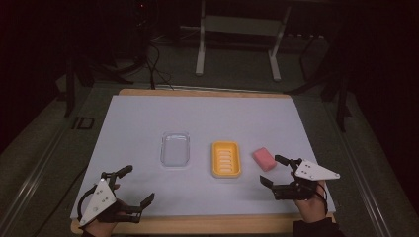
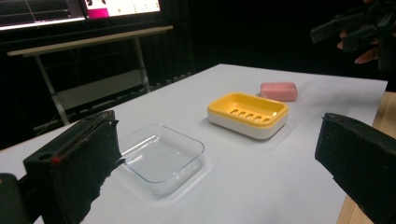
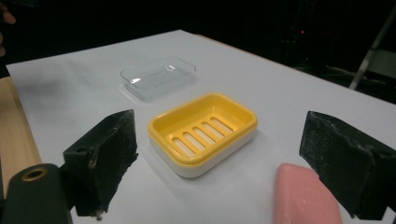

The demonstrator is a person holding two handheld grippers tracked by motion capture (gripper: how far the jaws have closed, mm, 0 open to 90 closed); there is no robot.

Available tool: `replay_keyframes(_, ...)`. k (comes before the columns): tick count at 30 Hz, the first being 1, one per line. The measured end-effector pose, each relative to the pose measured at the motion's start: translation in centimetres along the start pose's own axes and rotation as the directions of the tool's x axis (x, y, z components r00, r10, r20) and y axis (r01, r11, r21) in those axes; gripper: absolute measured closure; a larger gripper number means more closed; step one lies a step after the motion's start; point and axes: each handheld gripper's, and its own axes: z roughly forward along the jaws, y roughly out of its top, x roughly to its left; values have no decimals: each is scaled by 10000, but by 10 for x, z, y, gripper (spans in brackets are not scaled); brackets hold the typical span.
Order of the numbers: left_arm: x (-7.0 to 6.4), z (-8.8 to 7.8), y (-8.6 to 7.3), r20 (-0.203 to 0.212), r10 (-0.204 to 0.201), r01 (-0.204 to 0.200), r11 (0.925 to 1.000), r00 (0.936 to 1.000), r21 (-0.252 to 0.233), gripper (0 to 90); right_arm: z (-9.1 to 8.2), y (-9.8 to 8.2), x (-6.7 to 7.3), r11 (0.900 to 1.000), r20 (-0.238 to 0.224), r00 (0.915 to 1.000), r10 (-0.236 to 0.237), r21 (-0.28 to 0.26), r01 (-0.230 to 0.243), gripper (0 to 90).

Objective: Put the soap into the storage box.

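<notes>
Soap (image 1: 264, 158), pink bar, lies flat on the white tabletop (image 1: 138, 118), just right of the yellow dish (image 1: 226, 159) and apart from it. Right gripper (image 1: 278, 173) is the nearer one by far: jaws wide, nothing between them, its far jaw tip just beside the soap's right end. In the right gripper view the soap (image 3: 303, 198) sits low, close against the right-hand jaw, off the gap's centre, so the gripper likely needs a sideways shift to straddle it. Soap's long axis runs slightly diagonal, near end towards the dish. Left gripper (image 1: 131, 186) rests well apart at the near left edge, jaws wide, empty, facing a clear tray (image 1: 175, 148).
</notes>
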Motion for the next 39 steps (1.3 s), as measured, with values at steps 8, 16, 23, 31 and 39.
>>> replay_keyframes(8, -1, 1, 0, -82, 144, -142, 9998, 9999, 165, 6, 4, 4, 5, 9982, 105, 9985, -529, 282, 526, 113)
replay_keyframes(16, -2, 4, -1, 73, 130, -132, 9992, 9999, 365, 6, 14, 8, 2, 9857, 868, 9952, -444, 1657, 295, 147)
replay_keyframes(23, -2, 2, -1, 50, 137, -138, 9992, 9999, 366, 6, 17, 9, -2, 9749, 330, 9974, -638, 2159, 552, 140)
replay_keyframes(31, -3, 2, -1, 109, 92, -96, 9993, 9999, 370, 6, 24, 4, -3, 9057, 417, 9967, -695, 4215, 455, 146)
replay_keyframes(39, -3, 2, -1, 109, 100, -105, 9992, 9999, 374, 6, 22, 8, -7, 8288, 449, 9982, -398, 5595, 79, 160)
